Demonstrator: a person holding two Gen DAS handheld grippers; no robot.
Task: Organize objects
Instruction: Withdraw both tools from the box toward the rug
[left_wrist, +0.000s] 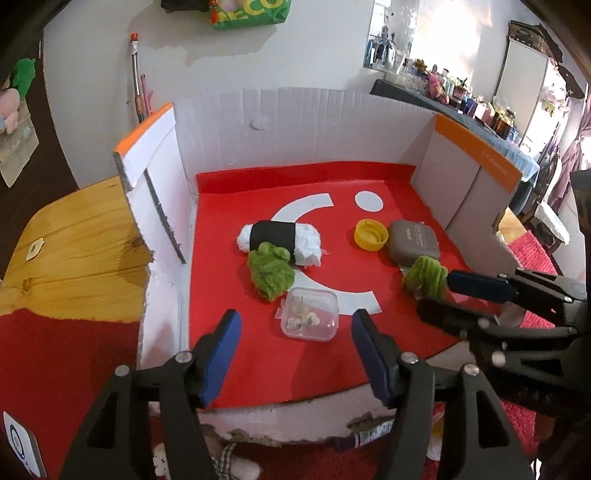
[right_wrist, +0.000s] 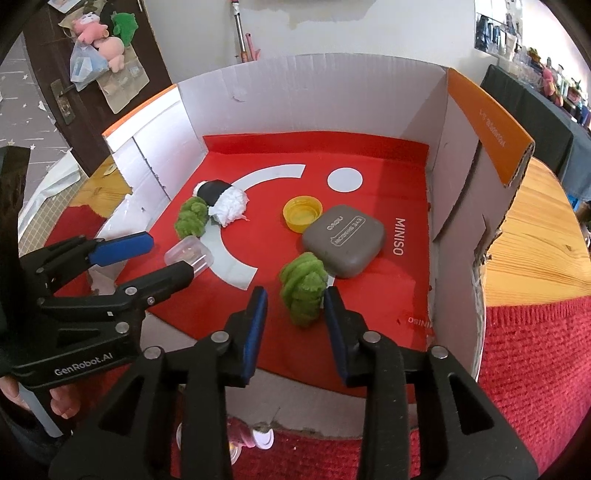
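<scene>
A small clear plastic box (left_wrist: 309, 314) lies on the red floor of a cardboard tray (left_wrist: 295, 122). My left gripper (left_wrist: 295, 317) is open, and the box sits at its fingertips without touching either pad. A fuzzy green bundle (right_wrist: 303, 291) stands between the fingers of my open right gripper (right_wrist: 295, 295), brushing the right pad with a gap on the left. A second green bundle (left_wrist: 269, 273) leans against a white roll with a black band (left_wrist: 279, 240). A yellow cap (right_wrist: 302, 214) and a grey case (right_wrist: 341, 240) lie behind the right gripper.
White cardboard walls with orange rims (right_wrist: 487, 122) close the tray on three sides; the near side is low and torn. The tray stands on a wooden table (right_wrist: 535, 236) with red cloth (right_wrist: 535, 350). A hand (right_wrist: 62, 402) holds the left gripper.
</scene>
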